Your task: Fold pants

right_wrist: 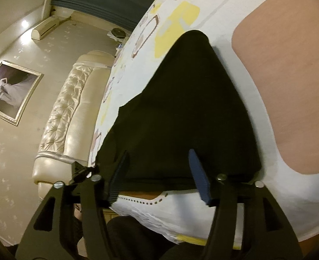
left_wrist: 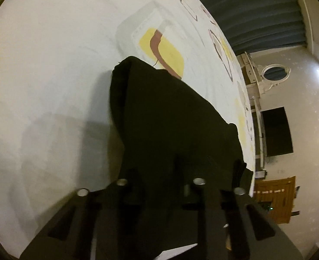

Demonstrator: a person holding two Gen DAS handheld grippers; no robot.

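Observation:
The black pants lie in a folded heap on a white bed sheet printed with yellow and brown shapes. My left gripper sits at the heap's near end, its dark fingers close together with black cloth bunched between them and draped over them. In the right wrist view the pants spread as a flat dark triangle on the sheet. My right gripper stands open over their near edge. Its blue pads are wide apart and do not press the cloth.
The bed's edge runs down the right of the left wrist view, past a dark curtain, a round mirror, a dark screen and a wooden cabinet. A tufted cream headboard and a framed picture stand left of the bed. A dark-clad leg is below the right gripper.

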